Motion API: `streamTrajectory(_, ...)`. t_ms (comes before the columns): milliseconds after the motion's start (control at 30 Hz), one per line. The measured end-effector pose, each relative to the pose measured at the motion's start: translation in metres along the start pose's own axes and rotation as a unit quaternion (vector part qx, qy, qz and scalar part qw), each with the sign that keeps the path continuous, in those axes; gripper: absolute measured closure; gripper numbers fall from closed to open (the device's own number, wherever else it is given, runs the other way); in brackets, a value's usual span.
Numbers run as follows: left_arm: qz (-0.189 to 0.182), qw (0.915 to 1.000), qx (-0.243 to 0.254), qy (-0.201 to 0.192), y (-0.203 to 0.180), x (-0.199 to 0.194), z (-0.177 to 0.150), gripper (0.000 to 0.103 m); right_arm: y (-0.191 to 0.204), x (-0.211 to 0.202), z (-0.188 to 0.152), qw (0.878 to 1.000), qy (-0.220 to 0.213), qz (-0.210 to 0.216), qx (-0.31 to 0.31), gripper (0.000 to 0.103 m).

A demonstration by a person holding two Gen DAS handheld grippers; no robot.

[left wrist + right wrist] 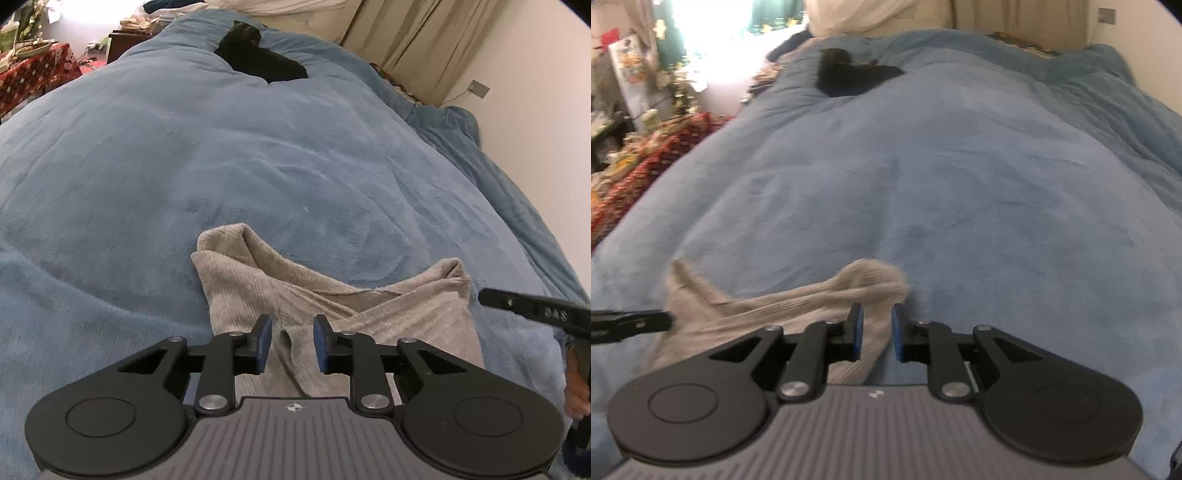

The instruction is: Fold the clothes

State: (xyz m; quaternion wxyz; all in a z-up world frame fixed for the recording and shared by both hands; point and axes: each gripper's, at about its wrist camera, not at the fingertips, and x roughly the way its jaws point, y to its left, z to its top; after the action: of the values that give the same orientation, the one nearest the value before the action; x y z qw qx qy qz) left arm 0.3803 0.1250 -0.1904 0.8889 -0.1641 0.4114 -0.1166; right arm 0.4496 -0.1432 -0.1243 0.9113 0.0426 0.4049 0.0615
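Grey ribbed knit garment [332, 310], rumpled on plush blue blanket [258, 166], between narrowly parted left gripper [292, 341] and right gripper [877, 332] pads.

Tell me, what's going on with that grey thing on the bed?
A person is folding clothes with a pair of hand-held tongs, one in each hand. A grey knit garment lies crumpled at the near edge of a blue blanket. The left tongs sit over its middle with a ridge of cloth in the gap, pads not pressing it. The right tongs are at the garment's right edge, also slightly apart and not gripping. A black garment lies untouched at the far end.
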Motion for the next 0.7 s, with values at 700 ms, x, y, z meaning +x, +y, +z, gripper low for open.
streamTrajectory(700,-0.039,0.9976,0.055,0.018,-0.048,-0.044,-0.052,0.080,0.049,0.027,-0.021,0.998,0.023,0.005,-0.061,0.095)
